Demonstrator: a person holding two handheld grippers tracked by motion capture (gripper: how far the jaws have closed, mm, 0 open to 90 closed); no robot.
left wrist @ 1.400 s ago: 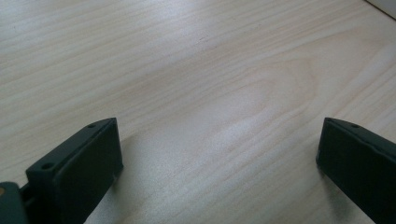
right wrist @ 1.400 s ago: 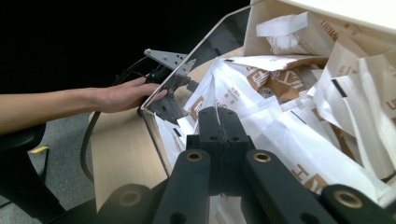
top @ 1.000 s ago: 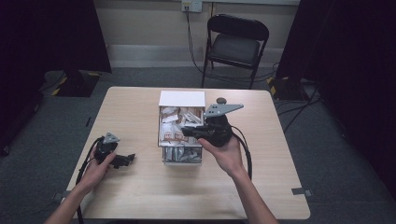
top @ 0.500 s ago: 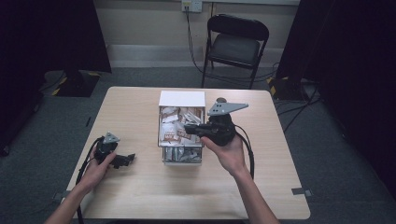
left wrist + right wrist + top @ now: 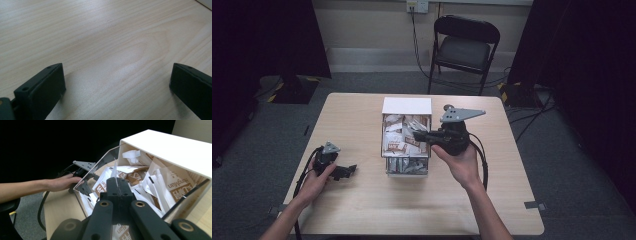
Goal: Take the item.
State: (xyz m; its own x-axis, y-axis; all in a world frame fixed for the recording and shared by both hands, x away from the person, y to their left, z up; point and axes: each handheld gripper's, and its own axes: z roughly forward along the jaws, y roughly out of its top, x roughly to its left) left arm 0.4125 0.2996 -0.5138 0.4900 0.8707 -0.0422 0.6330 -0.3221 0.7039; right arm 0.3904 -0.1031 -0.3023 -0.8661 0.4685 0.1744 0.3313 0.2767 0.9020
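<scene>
1. A person sits at a pale wooden worktop, seen from above, with both forearms entering from the bottom of the frame and a black gripper in each hand.
2. At the centre of the frame stands a clear-walled box with a white back section, filled with loose white and brown paper sachets.
3. The right gripper is held just right of centre, above the box, pointing toward the left of the frame. A grey three-cornered plate sits on top of it.
4. In the right gripper view, its fingers are clenched together on the edge of a thin white sachet, which sticks up from between the tips. This pinched sachet sits at the middle of that frame, over the open box and its pile of sachets.
5. The left gripper rests low on the worktop at the lower left of the high view, well apart from the box, pointing right.
6. In the left gripper view, its fingers are spread wide and released, at the lower left and lower right corners, with bare wood grain between them.
7. A black folding chair stands on the grey floor beyond the worktop, at the upper centre of the high view.
</scene>
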